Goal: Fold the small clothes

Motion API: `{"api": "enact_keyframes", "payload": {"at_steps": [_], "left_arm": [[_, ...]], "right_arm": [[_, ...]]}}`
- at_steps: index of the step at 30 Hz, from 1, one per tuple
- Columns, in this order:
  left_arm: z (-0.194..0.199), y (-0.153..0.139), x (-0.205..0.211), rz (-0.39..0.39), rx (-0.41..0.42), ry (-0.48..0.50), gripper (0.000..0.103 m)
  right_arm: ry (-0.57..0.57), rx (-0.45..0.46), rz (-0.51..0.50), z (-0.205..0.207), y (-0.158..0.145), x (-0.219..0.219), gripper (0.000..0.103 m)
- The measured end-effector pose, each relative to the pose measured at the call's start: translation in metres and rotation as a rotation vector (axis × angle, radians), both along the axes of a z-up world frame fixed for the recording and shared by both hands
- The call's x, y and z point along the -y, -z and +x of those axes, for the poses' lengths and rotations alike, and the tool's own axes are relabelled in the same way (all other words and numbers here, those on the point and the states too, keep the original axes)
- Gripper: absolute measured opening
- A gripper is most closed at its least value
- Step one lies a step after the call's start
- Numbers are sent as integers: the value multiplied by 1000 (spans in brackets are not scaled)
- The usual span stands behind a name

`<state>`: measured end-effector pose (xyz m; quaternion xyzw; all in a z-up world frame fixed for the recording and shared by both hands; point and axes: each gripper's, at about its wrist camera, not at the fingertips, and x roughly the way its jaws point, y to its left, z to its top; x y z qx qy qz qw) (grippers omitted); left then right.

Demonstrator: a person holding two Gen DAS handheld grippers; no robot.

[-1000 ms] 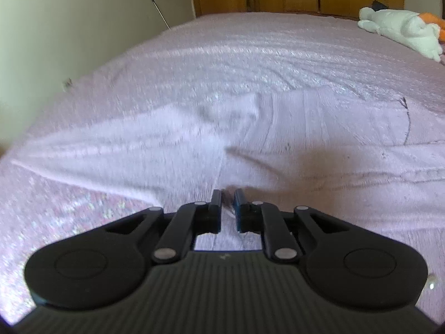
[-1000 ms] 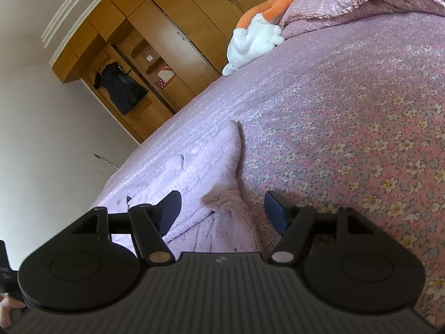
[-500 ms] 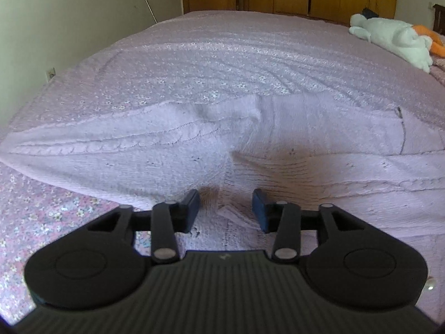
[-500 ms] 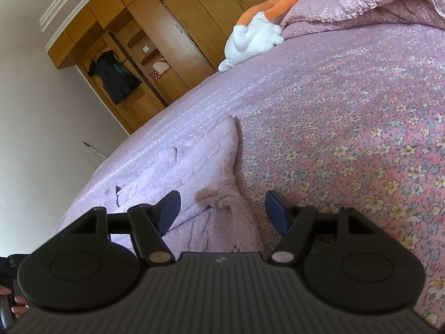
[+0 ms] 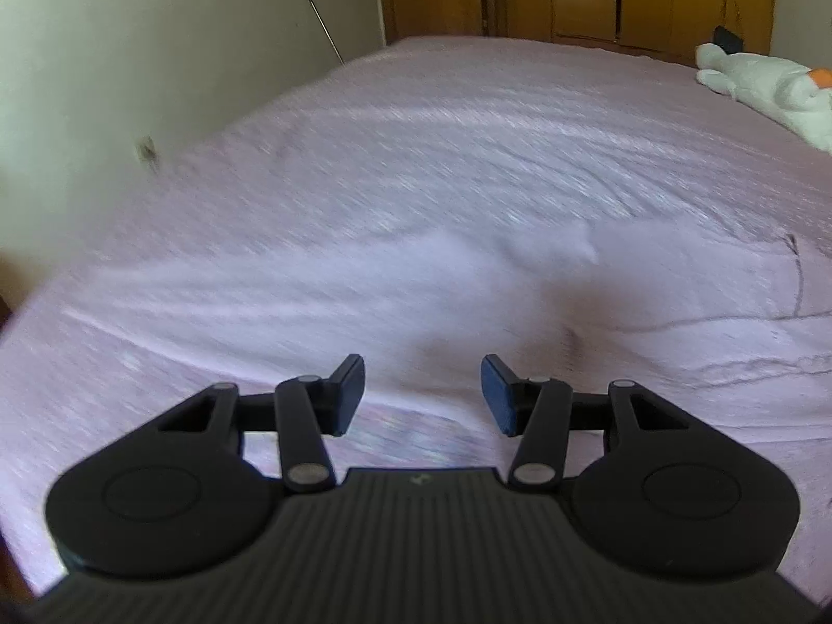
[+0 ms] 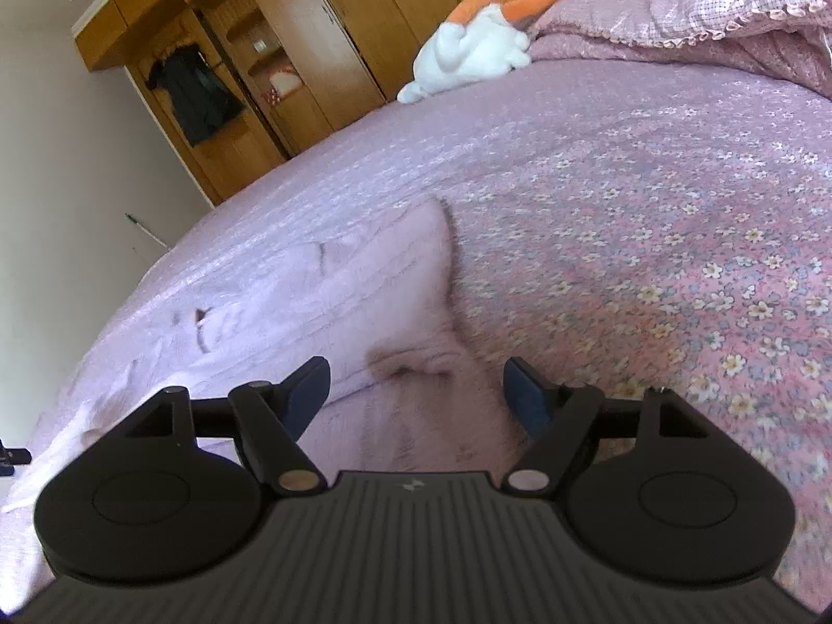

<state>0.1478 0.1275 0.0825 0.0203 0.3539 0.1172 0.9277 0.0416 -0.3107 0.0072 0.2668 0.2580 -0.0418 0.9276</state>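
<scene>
A pale pink knitted garment (image 5: 468, 281) lies spread flat across the bed, blurred in the left wrist view. My left gripper (image 5: 422, 395) hovers above its near edge, open, with nothing between the fingers. In the right wrist view the same garment (image 6: 338, 286) runs off to the left, with a small dark label on it. One bunched end lies just ahead of and below my right gripper (image 6: 416, 382). That gripper's jaws are opening and stand wide. The cloth shows in the gap between them, but the pads do not press on it.
The bed carries a pink floral cover (image 6: 676, 260). A white and orange plush toy (image 6: 468, 52) (image 5: 769, 88) lies at the far side near pink pillows (image 6: 728, 5). A wooden wardrobe (image 6: 312, 52) stands behind the bed. A pale wall (image 5: 130, 52) runs along the bed's left side.
The left jaws, nearly shut a second ago, have come apart, and that gripper has drawn back and up from the garment. The right gripper has risen a little and its jaws stand wider.
</scene>
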Motion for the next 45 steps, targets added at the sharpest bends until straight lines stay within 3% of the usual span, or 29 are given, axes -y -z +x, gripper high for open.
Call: {"api": "enact_keyframes", "payload": {"at_steps": [4, 8, 13, 17, 23, 32, 35, 40, 41, 43, 45], "left_arm": [[-9, -33, -41, 33, 34, -54, 52], [-16, -42, -86, -31, 43, -144, 54], [-21, -20, -129, -149, 25, -234, 53], [-24, 7, -156, -267, 38, -291, 53], [-3, 44, -188, -379, 13, -355, 53], [19, 62, -219, -501, 146, -356, 59], [24, 64, -219, -491, 169, -347, 59], [38, 65, -211, -404, 153, -306, 58], [40, 65, -211, -403, 159, -310, 56], [43, 67, -214, -391, 154, -329, 13], [41, 67, -218, -418, 160, -332, 9]], "right_arm": [[-74, 42, -59, -16, -31, -28, 80], [-149, 46, -102, -30, -46, -58, 80], [-195, 11, -142, -39, -41, -91, 81], [-180, -43, -159, -37, -33, -106, 81], [-118, -74, -189, -34, -30, -110, 81], [-85, -127, -226, -17, -21, -115, 81], [-83, -146, -219, -10, -16, -117, 81], [-78, -171, -189, -3, -9, -117, 81], [-79, -172, -187, -2, -8, -117, 81], [-82, -165, -189, -3, -9, -116, 81], [-85, -153, -194, -3, -12, -116, 81]]}}
